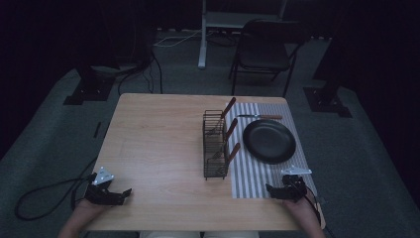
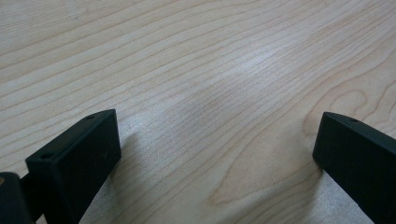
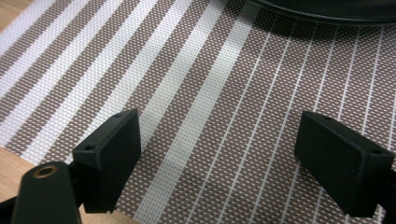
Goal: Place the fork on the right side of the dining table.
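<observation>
Cutting off the black plate (image 3: 327,11): right gripper view's top edge.

One tabletop (image 1: 158,148) stands here, with one striped placemat (image 1: 247,178) on it. On the mat lies one black plate (image 1: 269,141), and beyond it one knife (image 1: 259,117) with a wooden handle. One wire caddy (image 1: 215,145) holds three wooden-handled utensils (image 1: 231,130). Two tongs rest at the near edge, the left tongs (image 1: 124,194) and the right tongs (image 1: 271,190). One folding chair (image 1: 262,49) waits behind.
</observation>
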